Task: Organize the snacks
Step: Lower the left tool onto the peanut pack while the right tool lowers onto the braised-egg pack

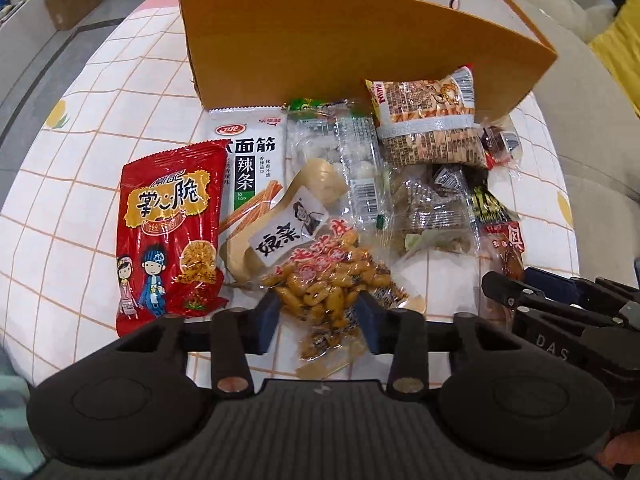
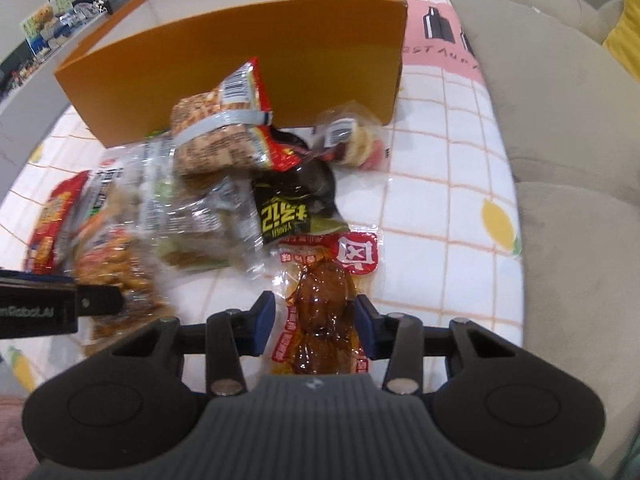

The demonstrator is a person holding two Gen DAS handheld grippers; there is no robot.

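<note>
An orange box (image 1: 320,40) stands at the back of the table, also in the right wrist view (image 2: 240,60). Several snack packets lie in front of it. My left gripper (image 1: 318,316) has its blue pads on either side of a clear packet of yellow fried beans (image 1: 328,284), and I cannot tell whether the pads press it. My right gripper (image 2: 316,322) has its pads on either side of a clear packet of brown braised meat (image 2: 324,304), contact unclear. A red crisp bag (image 1: 172,232) lies at the left.
The table has a white cloth (image 1: 80,160) with orange grid lines. A white spicy-strip packet (image 1: 252,160), a black packet (image 2: 292,200) and a noodle-snack packet (image 1: 428,108) lie in the pile. A beige sofa (image 2: 560,120) stands to the right.
</note>
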